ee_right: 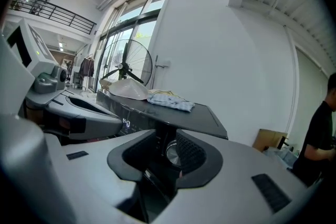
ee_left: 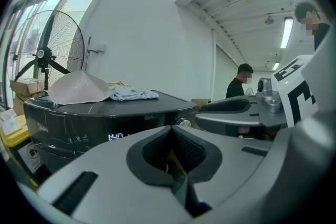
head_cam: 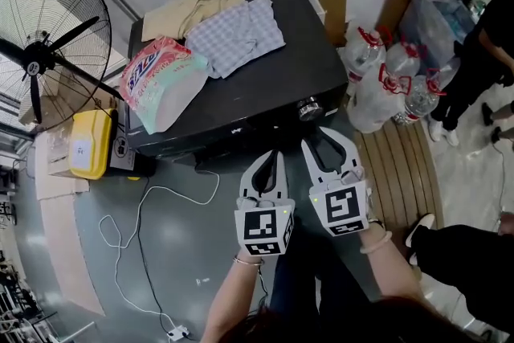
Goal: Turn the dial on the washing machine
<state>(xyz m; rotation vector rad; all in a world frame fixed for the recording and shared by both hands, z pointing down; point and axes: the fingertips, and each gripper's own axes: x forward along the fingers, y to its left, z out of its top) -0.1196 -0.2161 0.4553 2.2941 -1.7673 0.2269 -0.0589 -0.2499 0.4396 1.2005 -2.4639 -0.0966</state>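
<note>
The black washing machine [head_cam: 241, 104] stands in front of me, with its silver dial [head_cam: 309, 108] on the right end of the front panel. My right gripper [head_cam: 325, 140] hovers just short of the dial, jaws partly open and holding nothing. In the right gripper view the dial [ee_right: 172, 155] shows in the gap between the jaws of that gripper [ee_right: 167, 136]. My left gripper [head_cam: 271, 161] hangs beside it, lower left of the dial, shut and empty. The left gripper view has that gripper's [ee_left: 170, 129] pads meeting, the dial [ee_left: 182, 123] small beyond them.
On the machine's lid lie a detergent bag [head_cam: 157, 80] and folded clothes [head_cam: 233, 32]. A large floor fan [head_cam: 44, 44] and a yellow container [head_cam: 90, 142] stand at the left. Water bottles [head_cam: 385, 80], a wooden pallet [head_cam: 401, 165] and people [head_cam: 482, 52] are at the right. A white cable [head_cam: 136, 229] trails on the floor.
</note>
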